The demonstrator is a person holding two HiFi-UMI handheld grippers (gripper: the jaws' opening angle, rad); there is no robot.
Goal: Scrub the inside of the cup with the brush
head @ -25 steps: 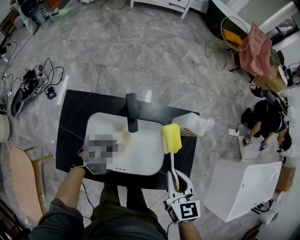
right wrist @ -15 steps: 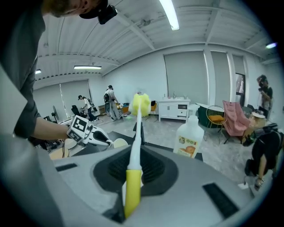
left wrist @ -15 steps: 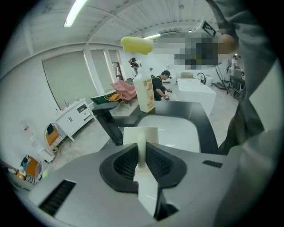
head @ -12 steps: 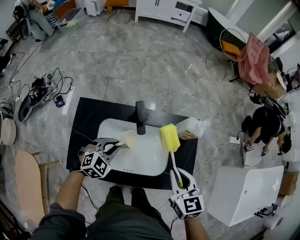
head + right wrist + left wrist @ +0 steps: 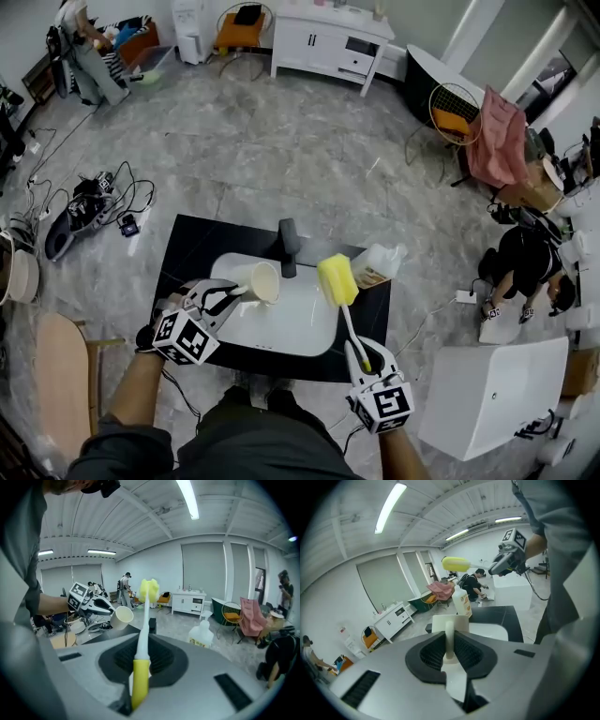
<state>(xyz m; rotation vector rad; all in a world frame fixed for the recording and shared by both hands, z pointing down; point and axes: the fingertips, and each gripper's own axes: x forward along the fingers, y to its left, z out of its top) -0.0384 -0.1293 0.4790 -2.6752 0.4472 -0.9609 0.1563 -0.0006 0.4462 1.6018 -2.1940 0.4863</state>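
Below both my grippers stands the black counter point(image 5: 183, 248), and the white sink basin point(image 5: 300, 323) is set in it, lying under and between the two grippers. Beyond the basin, ahead of my right gripper point(image 5: 361, 354) and a little to its right, a white bottle point(image 5: 380, 264) with an orange label stands on the counter. The dark faucet point(image 5: 289, 246) rises at the far rim of the basin, ahead of my left gripper point(image 5: 234, 292) and slightly to its right. My left gripper is clenched on the cup point(image 5: 258, 279): in the left gripper view its jaws are pressed together on the thin white handle, and the cup body point(image 5: 450, 625) sits just ahead of the fingertips. The cup is cream-coloured; it hangs in the air above the basin, tilted, with its open mouth turned toward the right gripper. My right gripper is grasping the brush point(image 5: 347, 323) by its yellow grip, which lies between the closed jaws in the right gripper view point(image 5: 140, 653). From there the white stem runs forward and upward to the yellow sponge head. The head is just beside the mouth of the cup, on its right, but not inside it and not touching it.
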